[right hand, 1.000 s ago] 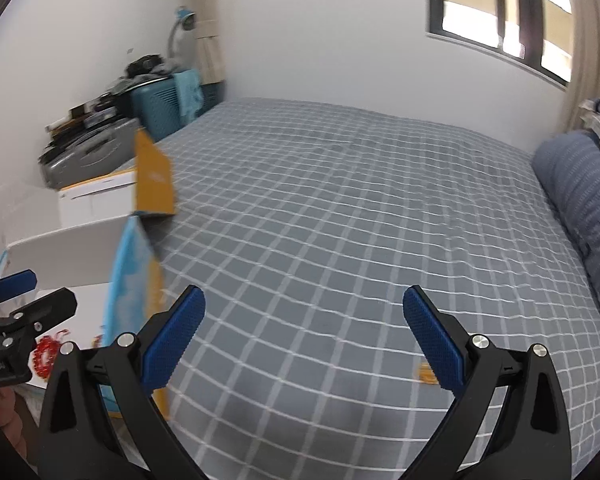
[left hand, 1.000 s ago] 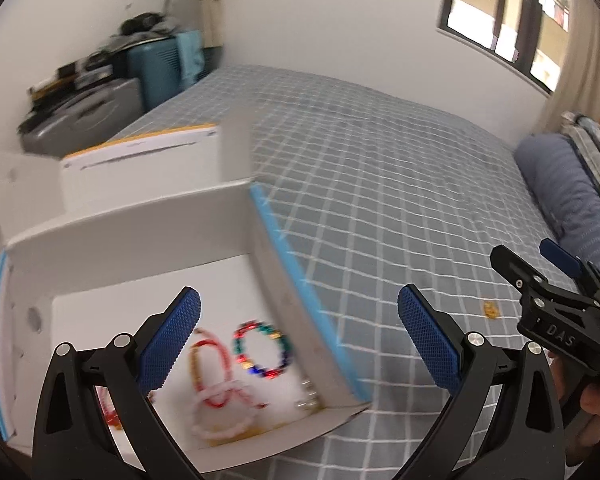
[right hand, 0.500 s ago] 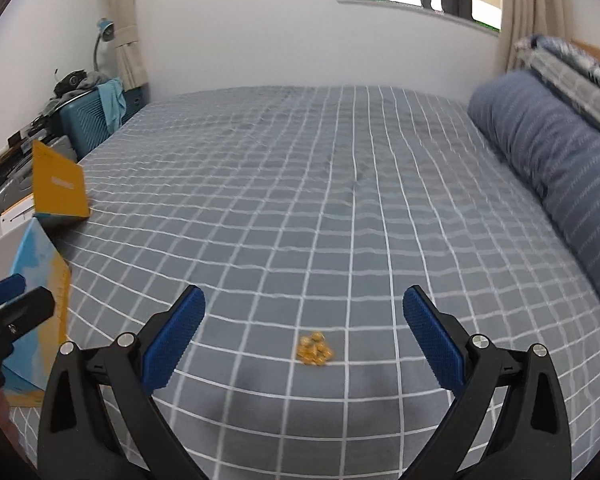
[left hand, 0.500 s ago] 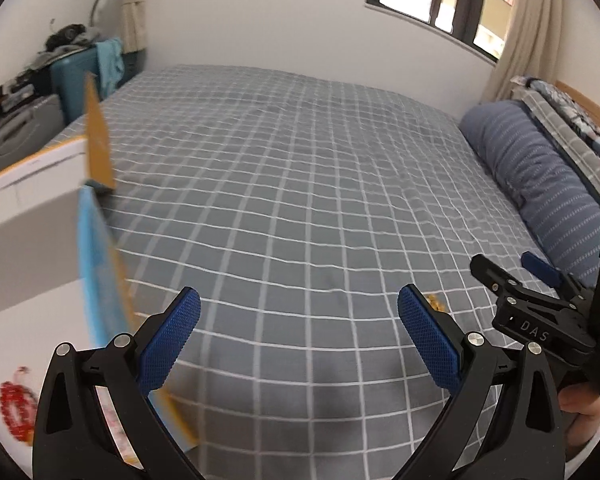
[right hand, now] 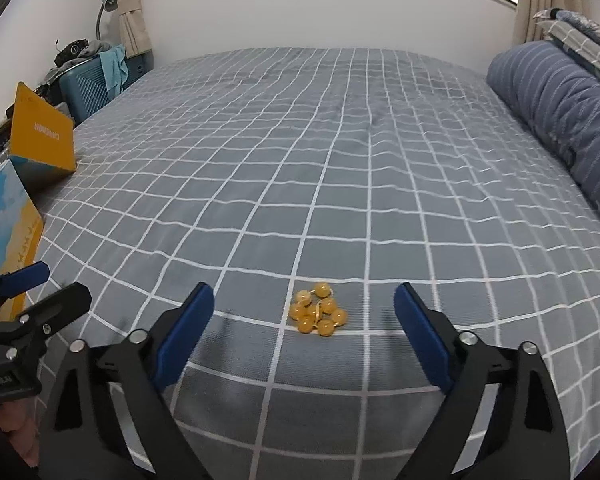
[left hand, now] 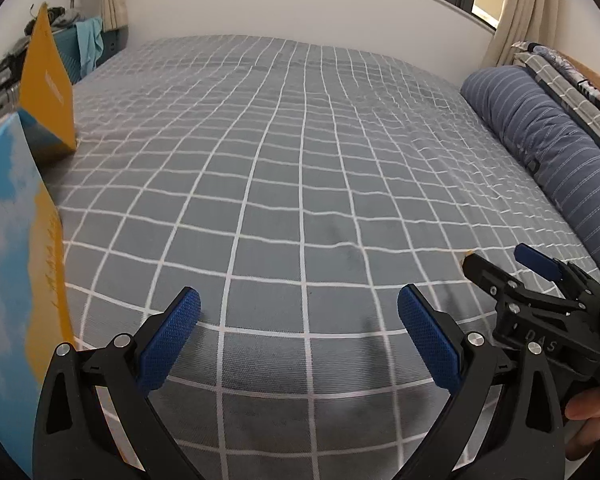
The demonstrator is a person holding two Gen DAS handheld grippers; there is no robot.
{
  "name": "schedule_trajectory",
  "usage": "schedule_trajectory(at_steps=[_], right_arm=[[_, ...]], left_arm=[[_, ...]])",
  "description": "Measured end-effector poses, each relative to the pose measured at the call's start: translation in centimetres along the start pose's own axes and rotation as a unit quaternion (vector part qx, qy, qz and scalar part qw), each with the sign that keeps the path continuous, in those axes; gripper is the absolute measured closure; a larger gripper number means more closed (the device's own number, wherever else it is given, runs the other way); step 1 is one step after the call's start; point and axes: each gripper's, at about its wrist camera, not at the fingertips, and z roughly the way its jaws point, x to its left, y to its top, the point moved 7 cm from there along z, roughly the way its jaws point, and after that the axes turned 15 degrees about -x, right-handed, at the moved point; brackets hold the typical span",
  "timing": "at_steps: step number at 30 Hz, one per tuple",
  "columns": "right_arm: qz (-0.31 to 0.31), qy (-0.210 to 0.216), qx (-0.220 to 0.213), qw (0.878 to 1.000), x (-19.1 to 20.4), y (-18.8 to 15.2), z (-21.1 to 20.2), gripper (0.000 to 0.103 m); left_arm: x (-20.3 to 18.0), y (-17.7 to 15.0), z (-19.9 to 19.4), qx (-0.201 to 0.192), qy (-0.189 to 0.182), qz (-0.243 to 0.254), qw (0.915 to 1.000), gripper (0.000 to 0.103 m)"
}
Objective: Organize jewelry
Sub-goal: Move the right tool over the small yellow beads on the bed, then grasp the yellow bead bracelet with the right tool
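A yellow bead bracelet [right hand: 317,314] lies bunched on the grey checked bedspread, just ahead of my right gripper [right hand: 304,312] and between its open fingers. In the left wrist view only a sliver of it shows behind the right gripper [left hand: 514,276]. My left gripper [left hand: 299,322] is open and empty over bare bedspread. The open cardboard box [left hand: 16,232] with a blue and yellow side stands at the left edge; it also shows in the right wrist view [right hand: 4,224]. Its inside is hidden.
The box's orange flap [right hand: 42,136] stands up at the left. A blue striped pillow [right hand: 568,120] lies along the right side of the bed. A suitcase and clutter [right hand: 92,76] sit beyond the bed's far left corner.
Both grippers have swung right, away from the box. The box's inside with its bracelets has left the left view. The yellow bracelet now sits centred and closer before the right gripper.
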Motion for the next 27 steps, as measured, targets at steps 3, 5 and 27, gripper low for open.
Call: schedule_trajectory(at_steps=[3, 5, 27], right_arm=[[0.005, 0.009, 0.013, 1.000, 0.1, -0.6, 0.9, 0.030], [0.009, 0.016, 0.025, 1.000, 0.1, -1.2, 1.6, 0.037], [-0.002, 0.025, 0.023, 0.999, 0.8, -2.1, 2.2, 0.089]], left_arm=[[0.2, -1.0, 0.8, 0.005, 0.000, -0.001, 1.0000, 0.006], [0.5, -1.9, 1.4, 0.013, 0.002, -0.002, 0.9999, 0.006], [0.2, -2.9, 1.8, 0.010, 0.011, 0.014, 0.9998, 0.006]])
